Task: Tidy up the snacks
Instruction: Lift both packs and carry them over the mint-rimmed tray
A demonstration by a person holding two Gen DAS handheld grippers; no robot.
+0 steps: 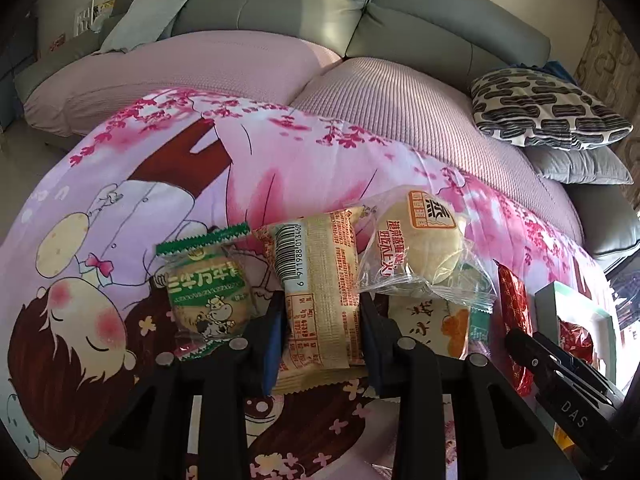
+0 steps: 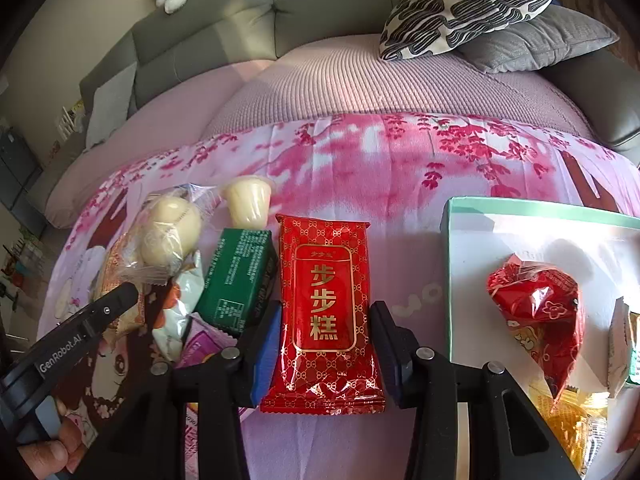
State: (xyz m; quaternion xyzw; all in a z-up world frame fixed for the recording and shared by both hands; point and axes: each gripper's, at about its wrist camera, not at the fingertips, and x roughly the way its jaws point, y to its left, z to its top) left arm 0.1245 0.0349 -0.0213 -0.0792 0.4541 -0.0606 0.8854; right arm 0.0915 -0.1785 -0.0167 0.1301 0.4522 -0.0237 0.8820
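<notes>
The left claw [image 1: 320,320] has its two fingers pressed on the sides of an orange and cream snack pack [image 1: 320,280] with a barcode, so it is grasping that pack, which lies on the pink cartoon cloth [image 1: 120,200] close to the camera. Just left of that pack lies a green cookie pack [image 1: 206,284] with a little cow on it. Just right of it, a bit farther, is a clear bag with a pale round bun [image 1: 420,248], which leans on the barcode pack. The right claw [image 2: 324,336] sits around a red cake pack [image 2: 326,312] with gold letters. Its fingers are beside the pack's edges and look a little apart from them, so I cannot tell if it is squeezing or let go. The red pack lies flat on the cloth, between a dark green pack [image 2: 238,280] on its left and a white box with a green rim [image 2: 520,210] on its right. Inside the box is a crinkly red bag [image 2: 536,312], with a yellow pack [image 2: 576,420] nearer. Just past the green pack stands a small cream jelly cup [image 2: 248,200]. Far back is a grey sofa [image 2: 320,12] with a black and white pillow [image 2: 468,4].
</notes>
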